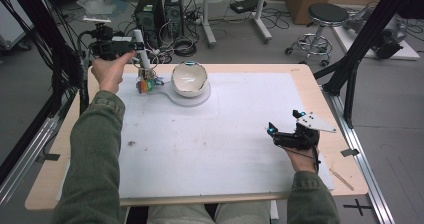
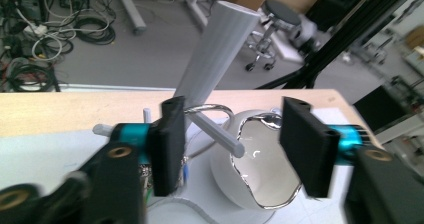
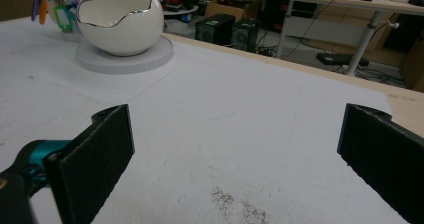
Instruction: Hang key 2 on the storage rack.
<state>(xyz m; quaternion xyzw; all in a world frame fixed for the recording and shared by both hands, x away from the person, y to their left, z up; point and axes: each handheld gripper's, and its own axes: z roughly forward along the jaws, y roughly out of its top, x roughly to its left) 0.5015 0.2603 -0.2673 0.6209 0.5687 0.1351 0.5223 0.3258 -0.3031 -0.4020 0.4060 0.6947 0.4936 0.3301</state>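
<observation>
A white stand with a slanted post (image 1: pixel 141 51) rises at the table's far left. Keys with coloured tags (image 1: pixel 145 85) hang at its foot. My left gripper (image 1: pixel 134 46) is level with the post's upper part, held by a hand in a green sleeve. In the left gripper view the jaws of my left gripper (image 2: pixel 232 109) stand apart on either side of the post (image 2: pixel 220 49) and its peg (image 2: pixel 215 134). A metal key ring (image 2: pixel 212 107) loops beside the left jaw, and no pad presses on it. My right gripper (image 1: pixel 283 121) rests open on the mat at the right, and nothing is between the jaws of my right gripper (image 3: pixel 235 114).
An egg-shaped white bowl (image 1: pixel 189 79) with a silver rim sits on a round white base (image 1: pixel 192 98) just right of the stand. A white mat (image 1: pixel 200 149) covers the wooden table. Black frame posts (image 1: pixel 350 59) flank the table, with computer towers and a stool beyond.
</observation>
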